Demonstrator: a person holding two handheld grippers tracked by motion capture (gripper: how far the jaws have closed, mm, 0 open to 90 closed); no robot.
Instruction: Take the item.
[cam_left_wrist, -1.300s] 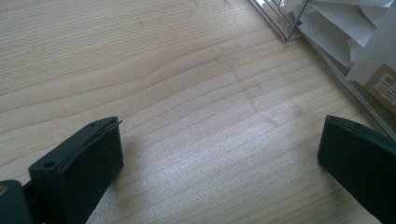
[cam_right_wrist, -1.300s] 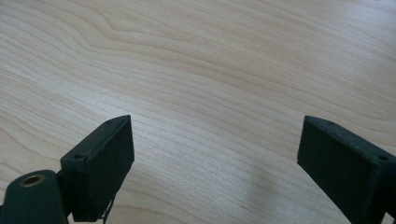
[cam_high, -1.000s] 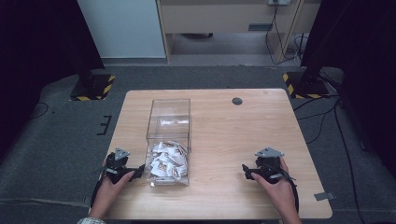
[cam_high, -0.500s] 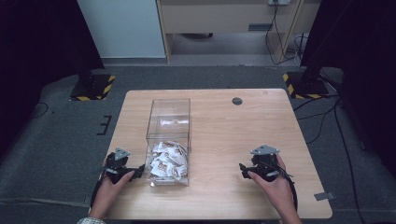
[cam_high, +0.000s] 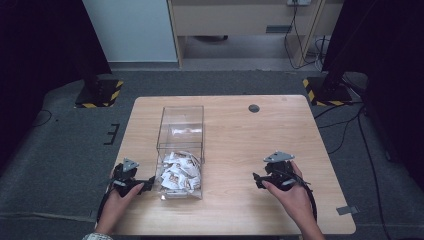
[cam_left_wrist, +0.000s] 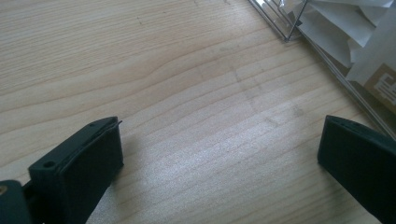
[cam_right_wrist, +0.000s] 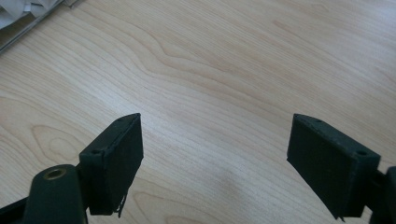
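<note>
Wooden table (cam_high: 240, 150) carries a clear box (cam_high: 181, 150) of packets (cam_high: 179, 171) at lower centre-left. Both the left gripper (cam_left_wrist: 219, 154) and right gripper (cam_right_wrist: 215, 158) stand jaws apart, empty; reaching in from above probably suits best.

Pale matt wooden table (cam_high: 240, 145) with fine grain; glossy clear plastic box (cam_high: 181, 150) beside the left claw holds crinkled white paper packets (cam_high: 179, 171).

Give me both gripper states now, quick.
Left gripper: open, empty, beside the clear box.
Right gripper: open, empty, over bare table.
</note>
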